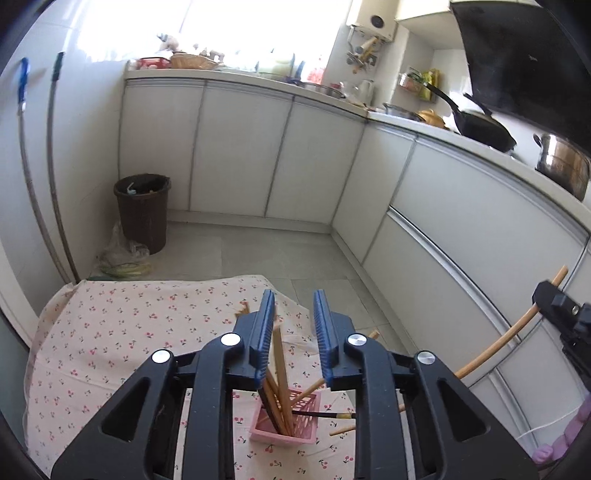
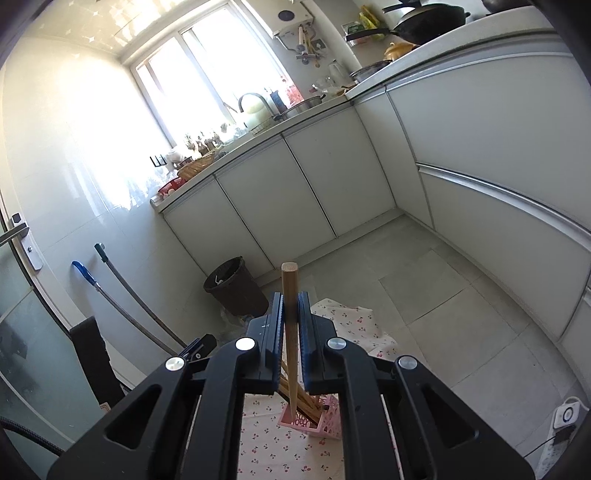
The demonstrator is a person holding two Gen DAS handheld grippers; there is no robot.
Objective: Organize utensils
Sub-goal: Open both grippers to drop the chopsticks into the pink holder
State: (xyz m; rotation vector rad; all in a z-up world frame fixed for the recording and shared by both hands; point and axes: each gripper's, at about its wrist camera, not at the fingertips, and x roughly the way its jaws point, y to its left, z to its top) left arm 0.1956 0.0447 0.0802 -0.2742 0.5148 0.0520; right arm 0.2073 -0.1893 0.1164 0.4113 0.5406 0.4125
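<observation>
The left gripper stands parted, pads off the chopsticks already standing in the pink holder at six o'clock; the right gripper clamps one chopstick above it; strays at three o'clock remain.

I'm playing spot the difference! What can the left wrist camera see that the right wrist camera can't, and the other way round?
Only the left wrist view shows the steel pot on the counter, a black chopstick lying on the cloth, and the left gripper with jaws open, nothing pressed between them.

Only the right wrist view shows the tap, the door handle, and the right gripper shut on a wooden chopstick.

Both show the pink basket of chopsticks, the cherry cloth, the brown bin and the black wok.
</observation>
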